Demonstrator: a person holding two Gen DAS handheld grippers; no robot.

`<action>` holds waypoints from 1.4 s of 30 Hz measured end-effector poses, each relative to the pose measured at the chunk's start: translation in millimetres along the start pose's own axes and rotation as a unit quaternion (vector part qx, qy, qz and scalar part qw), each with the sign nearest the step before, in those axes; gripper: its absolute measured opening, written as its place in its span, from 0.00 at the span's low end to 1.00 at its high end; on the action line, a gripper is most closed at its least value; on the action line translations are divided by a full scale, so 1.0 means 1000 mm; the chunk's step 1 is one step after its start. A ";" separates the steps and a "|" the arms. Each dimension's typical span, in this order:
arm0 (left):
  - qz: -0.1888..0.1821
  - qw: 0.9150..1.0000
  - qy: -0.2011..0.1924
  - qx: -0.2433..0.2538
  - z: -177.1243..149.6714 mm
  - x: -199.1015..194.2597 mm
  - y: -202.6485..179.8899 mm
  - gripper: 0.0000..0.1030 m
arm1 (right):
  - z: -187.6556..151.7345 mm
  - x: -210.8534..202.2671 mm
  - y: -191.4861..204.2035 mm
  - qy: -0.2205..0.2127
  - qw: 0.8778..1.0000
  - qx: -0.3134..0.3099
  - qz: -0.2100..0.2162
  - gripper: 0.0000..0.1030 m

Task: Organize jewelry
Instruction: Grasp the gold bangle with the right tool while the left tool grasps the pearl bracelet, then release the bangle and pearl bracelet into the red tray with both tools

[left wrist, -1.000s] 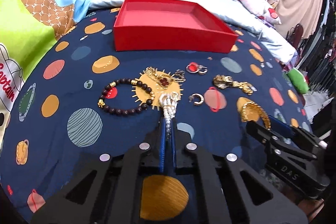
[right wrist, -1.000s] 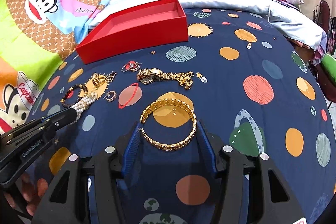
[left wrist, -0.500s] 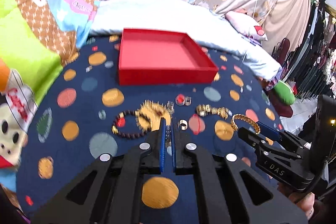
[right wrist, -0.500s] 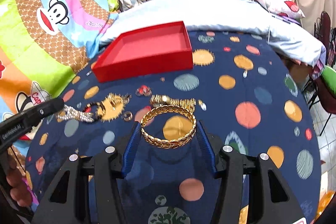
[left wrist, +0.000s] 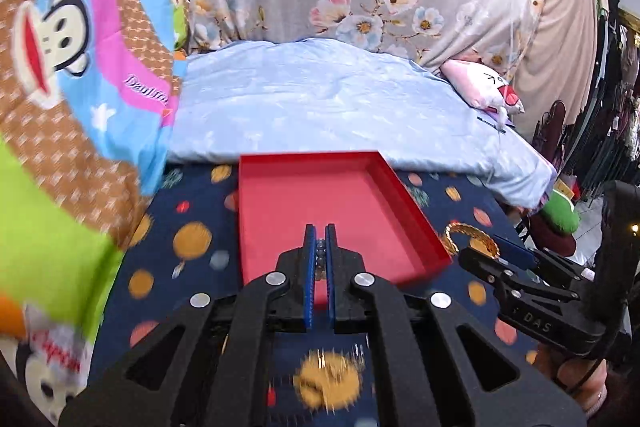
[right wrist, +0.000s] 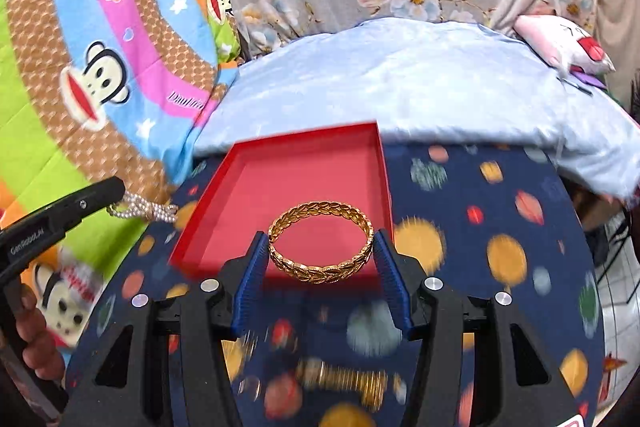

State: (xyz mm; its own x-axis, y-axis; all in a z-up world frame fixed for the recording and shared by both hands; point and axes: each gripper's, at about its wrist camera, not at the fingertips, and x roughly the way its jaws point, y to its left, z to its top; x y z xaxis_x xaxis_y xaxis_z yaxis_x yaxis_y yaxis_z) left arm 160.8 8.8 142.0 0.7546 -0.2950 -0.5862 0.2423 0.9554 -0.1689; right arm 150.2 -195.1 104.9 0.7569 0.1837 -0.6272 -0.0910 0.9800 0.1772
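My left gripper [left wrist: 319,233] is shut on a pearl bracelet [left wrist: 320,255], held above the near part of the red tray [left wrist: 280,203]. In the right wrist view the pearl bracelet [right wrist: 146,211] hangs from the left gripper's tip, left of the tray [right wrist: 280,183]. My right gripper [right wrist: 320,239] is shut on a gold bangle [right wrist: 320,243], held over the tray's near edge. The bangle [left wrist: 472,237] also shows in the left wrist view, just right of the tray. The tray looks empty.
The tray lies on a dark blue planet-print cloth [right wrist: 500,227]. A blurred gold chain [right wrist: 340,379] lies on it below my right gripper. A pale blue quilt [left wrist: 320,107] lies behind the tray, a cartoon monkey sheet [right wrist: 100,67] at left.
Both grippers have lifted their jewelry off the cloth and moved forward to the red tray. The other pieces on the cloth have dropped below the views.
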 end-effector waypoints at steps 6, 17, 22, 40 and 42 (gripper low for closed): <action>0.018 1.000 0.007 -0.003 0.038 0.069 0.016 0.03 | 0.049 0.073 -0.001 0.021 1.000 -0.009 0.004 0.51; 0.042 0.998 0.045 0.003 0.057 0.166 0.033 0.03 | 0.064 0.172 0.011 0.093 0.994 -0.048 -0.025 0.51; 0.051 0.996 0.069 -0.006 0.054 0.190 0.042 0.11 | 0.059 0.182 0.010 0.108 0.992 -0.054 -0.032 0.55; 0.086 0.996 0.036 -0.017 -0.014 0.066 0.043 0.64 | -0.011 0.030 -0.010 0.015 1.000 0.007 -0.021 0.69; 0.087 0.995 0.038 -0.013 -0.034 0.047 0.038 0.65 | -0.029 0.015 -0.011 0.019 1.000 0.009 -0.021 0.69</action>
State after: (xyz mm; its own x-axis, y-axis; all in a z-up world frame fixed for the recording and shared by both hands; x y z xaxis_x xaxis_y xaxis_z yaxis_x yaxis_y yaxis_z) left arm 185.1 31.5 81.0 0.7352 -0.1244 -0.6663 0.0951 0.9922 -0.0803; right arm 143.2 -200.5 71.5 0.7349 0.1448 -0.6625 -0.0474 0.9855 0.1629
